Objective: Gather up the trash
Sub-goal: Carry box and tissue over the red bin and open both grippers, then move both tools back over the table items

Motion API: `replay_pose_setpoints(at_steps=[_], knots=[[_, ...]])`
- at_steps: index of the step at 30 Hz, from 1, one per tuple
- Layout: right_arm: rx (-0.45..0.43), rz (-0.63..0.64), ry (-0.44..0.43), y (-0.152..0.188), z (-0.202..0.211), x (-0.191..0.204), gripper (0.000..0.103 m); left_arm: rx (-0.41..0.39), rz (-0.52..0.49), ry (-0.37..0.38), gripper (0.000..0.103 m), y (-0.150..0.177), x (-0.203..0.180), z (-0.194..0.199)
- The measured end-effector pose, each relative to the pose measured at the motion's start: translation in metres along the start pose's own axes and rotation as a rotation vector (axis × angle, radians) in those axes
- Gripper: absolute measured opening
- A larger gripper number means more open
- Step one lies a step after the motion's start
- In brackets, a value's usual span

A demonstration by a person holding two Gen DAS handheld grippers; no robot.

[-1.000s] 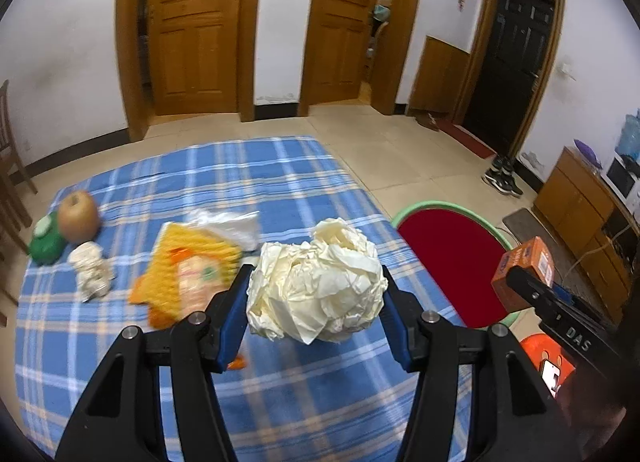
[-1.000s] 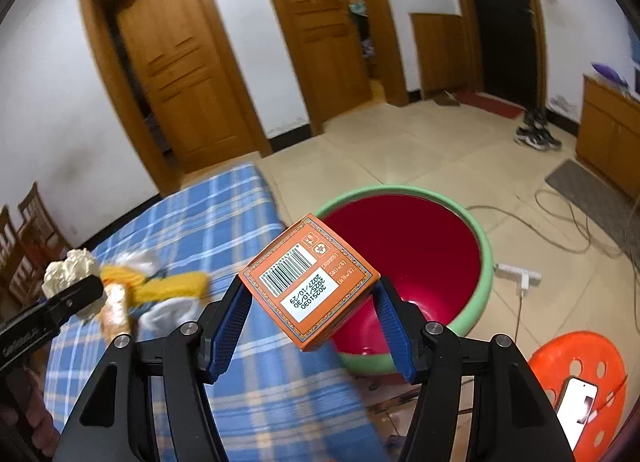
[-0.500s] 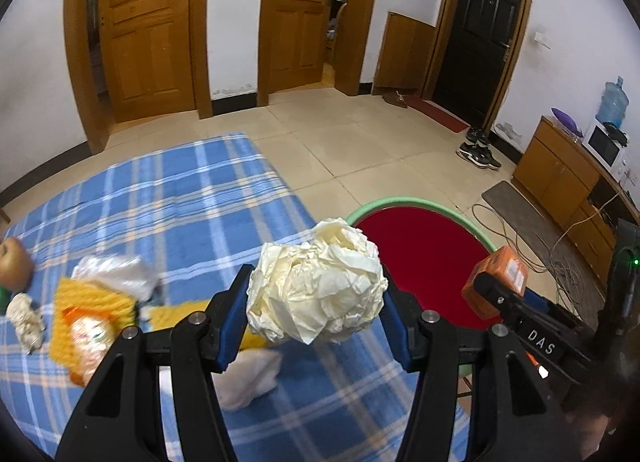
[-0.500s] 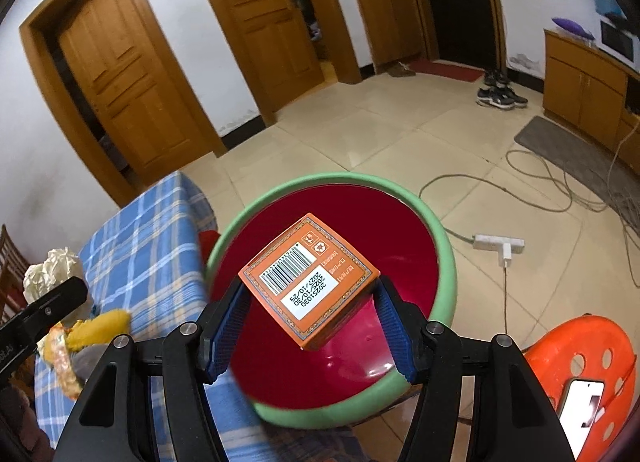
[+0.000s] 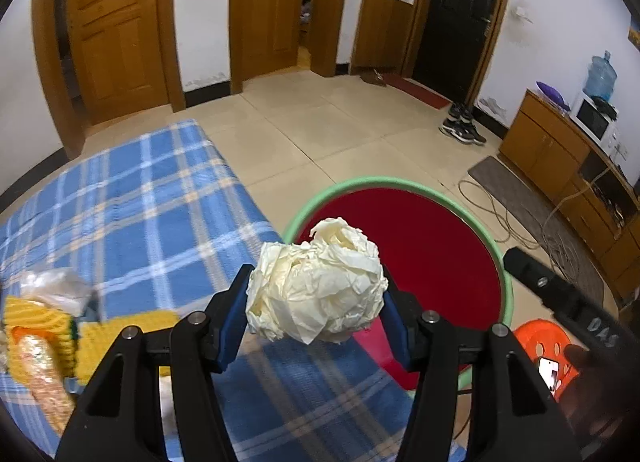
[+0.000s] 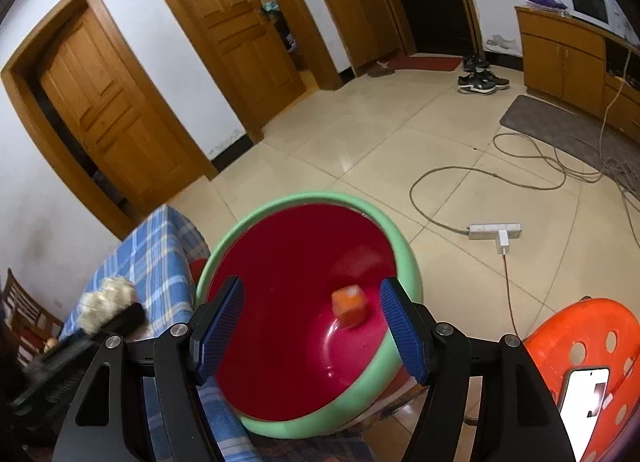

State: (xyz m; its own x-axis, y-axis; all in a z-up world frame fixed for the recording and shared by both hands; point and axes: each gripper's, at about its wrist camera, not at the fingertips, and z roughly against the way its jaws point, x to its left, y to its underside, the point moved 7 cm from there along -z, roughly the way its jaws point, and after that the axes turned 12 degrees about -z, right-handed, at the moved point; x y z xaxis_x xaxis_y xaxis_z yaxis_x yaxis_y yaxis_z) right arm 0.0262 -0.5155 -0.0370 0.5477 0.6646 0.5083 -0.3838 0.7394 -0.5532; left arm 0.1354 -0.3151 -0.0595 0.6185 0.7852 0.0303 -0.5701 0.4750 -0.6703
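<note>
**Left wrist: paper ball clamped; right wrist: jaws apart above basin**

Left wrist view first. We see the blue plaid tablecloth point(image 5: 152, 221) at left, and beside its edge the red basin point(image 5: 436, 258) with a green rim, on the floor side. Our left gripper point(image 5: 316, 312) is clamped on the crumpled paper ball point(image 5: 316, 286): cream white, heavily creased, roughly round, wider than the blue pads pressing it from both sides. It sits above the table edge, overlapping the basin rim in frame. Yellow wrappers point(image 5: 36, 334) lie on the cloth at far left, blurred.

Right wrist view: our right gripper point(image 6: 312, 326) has its jaws spread wide with nothing between them, above the basin point(image 6: 288, 262). An orange box point(image 6: 349, 305), small, motion-blurred, with a pale patch on top, shows inside the basin; whether it rests on the bottom we cannot tell. Orange stool point(image 6: 580, 346) at lower right.
</note>
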Motion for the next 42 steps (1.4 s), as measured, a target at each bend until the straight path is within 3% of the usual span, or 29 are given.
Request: replay_pose_setpoints(at_steps=[5, 10, 21, 31, 42], knots=[[-0.021, -0.035, 0.035, -0.007, 0.007, -0.011, 0.072, 0.006, -0.035, 0.035, 0.061, -0.004, -0.017, -0.011], [-0.018, -0.059, 0.038, -0.009, 0.01, -0.018, 0.072, 0.013, -0.032, 0.035, 0.076, -0.008, -0.024, -0.015], [-0.012, -0.043, 0.022, -0.006, 0.017, -0.014, 0.072, 0.002, -0.02, 0.015, 0.077, -0.006, -0.02, 0.005], [0.007, 0.013, -0.025, 0.013, 0.034, 0.013, 0.072, -0.023, 0.043, -0.047, 0.077, 0.008, 0.015, 0.043], [0.055, 0.078, -0.077, 0.045, 0.043, 0.051, 0.072, -0.028, 0.153, -0.157, 0.077, 0.047, 0.077, 0.084]])
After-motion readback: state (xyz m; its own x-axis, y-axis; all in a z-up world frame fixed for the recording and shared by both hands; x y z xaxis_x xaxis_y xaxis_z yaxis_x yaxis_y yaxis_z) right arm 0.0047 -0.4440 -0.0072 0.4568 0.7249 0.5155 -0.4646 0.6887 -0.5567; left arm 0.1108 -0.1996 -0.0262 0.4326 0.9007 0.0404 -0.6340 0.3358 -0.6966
